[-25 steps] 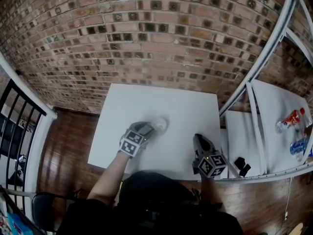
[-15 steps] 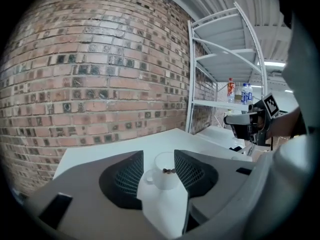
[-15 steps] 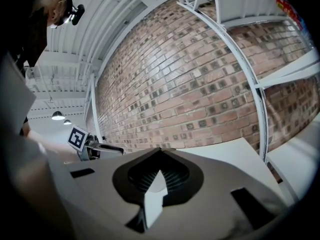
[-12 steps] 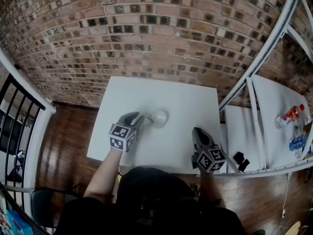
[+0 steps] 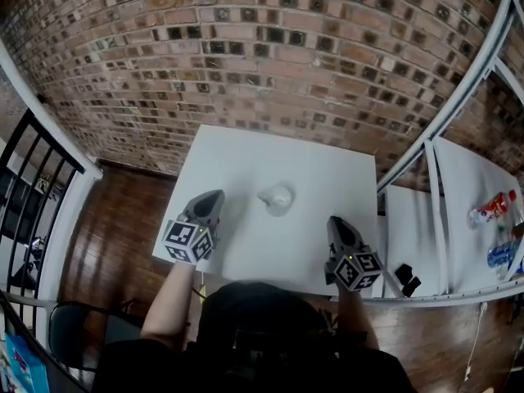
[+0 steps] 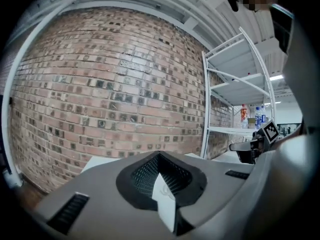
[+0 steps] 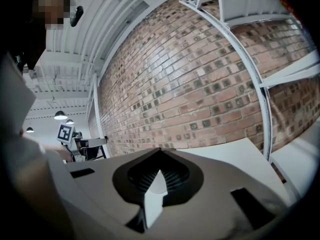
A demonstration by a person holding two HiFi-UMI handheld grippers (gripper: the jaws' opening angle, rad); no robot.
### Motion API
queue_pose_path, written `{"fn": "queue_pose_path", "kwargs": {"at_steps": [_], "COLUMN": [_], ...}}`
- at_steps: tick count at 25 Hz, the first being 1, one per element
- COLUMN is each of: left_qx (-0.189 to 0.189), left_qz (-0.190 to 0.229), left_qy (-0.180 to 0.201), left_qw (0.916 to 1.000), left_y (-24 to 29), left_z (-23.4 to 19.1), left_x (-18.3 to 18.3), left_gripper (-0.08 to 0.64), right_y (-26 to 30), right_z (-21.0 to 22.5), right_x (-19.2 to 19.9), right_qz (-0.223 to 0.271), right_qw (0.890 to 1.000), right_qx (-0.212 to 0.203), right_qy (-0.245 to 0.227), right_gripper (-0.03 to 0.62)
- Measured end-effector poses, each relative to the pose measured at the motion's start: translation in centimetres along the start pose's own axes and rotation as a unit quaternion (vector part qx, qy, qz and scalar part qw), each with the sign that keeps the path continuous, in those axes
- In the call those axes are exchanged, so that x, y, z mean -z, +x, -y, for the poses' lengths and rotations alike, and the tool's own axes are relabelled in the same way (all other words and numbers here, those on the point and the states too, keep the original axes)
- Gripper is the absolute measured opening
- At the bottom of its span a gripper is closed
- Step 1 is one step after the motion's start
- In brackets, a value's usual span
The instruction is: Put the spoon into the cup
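We've got the brick wall [image 5: 246, 47] at the back and the white table [image 5: 246, 158] in front of it. The white shelving rack [image 5: 471, 187] is on the right, with bottles [image 5: 491, 207] on its shelf.

The left gripper [image 5: 214, 196] is over the table's left side. Its jaws are closing right down, the pads meet, and there's nothing between them. The right gripper [image 5: 336, 223] is near the table's front right corner, jaws together and empty.

The cup [image 5: 278, 200] sits on the table about mid-surface, between the two grippers and clear of both. The left one is nearer to it. We can't make out the spoon; it's too small to say whether it's in the cup.
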State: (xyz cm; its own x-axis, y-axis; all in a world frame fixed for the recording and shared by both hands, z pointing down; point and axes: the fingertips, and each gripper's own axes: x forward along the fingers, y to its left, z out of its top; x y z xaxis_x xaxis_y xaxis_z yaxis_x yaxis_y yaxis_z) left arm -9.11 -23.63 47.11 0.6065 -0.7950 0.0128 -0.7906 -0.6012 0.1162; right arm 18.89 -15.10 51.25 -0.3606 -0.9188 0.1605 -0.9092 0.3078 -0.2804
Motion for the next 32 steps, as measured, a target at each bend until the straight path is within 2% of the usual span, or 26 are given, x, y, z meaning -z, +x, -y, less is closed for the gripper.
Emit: {"fn": "queue_pose_path", "kwargs": {"at_steps": [3, 7, 14, 18, 26, 32], "left_qx": [-0.021, -0.049, -0.062, -0.061, -0.05, -0.048], "left_qz": [0.019, 0.033, 0.029, 0.037, 0.026, 0.023], "left_qy": [-0.006, -0.042, -0.05, -0.083, -0.066, -0.067], "left_qw": [0.9996, 0.9974, 0.9964, 0.994, 0.9962, 0.9964], "left_y": [-2.3, -5.2, -7.5, -7.9, -8.0, -8.2], "left_z": [-1.1, -2.8, -3.3, -3.3, -1.9, -1.7], "left_x": [-0.6, -0.7, 0.3, 0.7, 1.2, 1.2], "left_gripper": [0.002, 0.002, 0.002, 0.002, 0.002, 0.002], "right_y": [0.1, -0.3, -0.9, -0.7, -0.9, -0.9], "right_z": [0.0, 0.0, 0.1, -0.3, -0.3, -0.7], "right_x": [-0.4, -0.6, -0.2, -0.2, -0.6, -0.5], "right_qz": [0.003, 0.015, 0.011, 0.011, 0.021, 0.016], "right_qw": [1.0, 1.0, 1.0, 1.0, 1.0, 1.0], "right_qx": [0.009, 0.022, 0.023, 0.015, 0.02, 0.012], "right_qy": [-0.01, -0.01, -0.008, -0.01, -0.008, -0.013], "right_gripper": [0.003, 0.002, 0.002, 0.002, 0.002, 0.002]}}
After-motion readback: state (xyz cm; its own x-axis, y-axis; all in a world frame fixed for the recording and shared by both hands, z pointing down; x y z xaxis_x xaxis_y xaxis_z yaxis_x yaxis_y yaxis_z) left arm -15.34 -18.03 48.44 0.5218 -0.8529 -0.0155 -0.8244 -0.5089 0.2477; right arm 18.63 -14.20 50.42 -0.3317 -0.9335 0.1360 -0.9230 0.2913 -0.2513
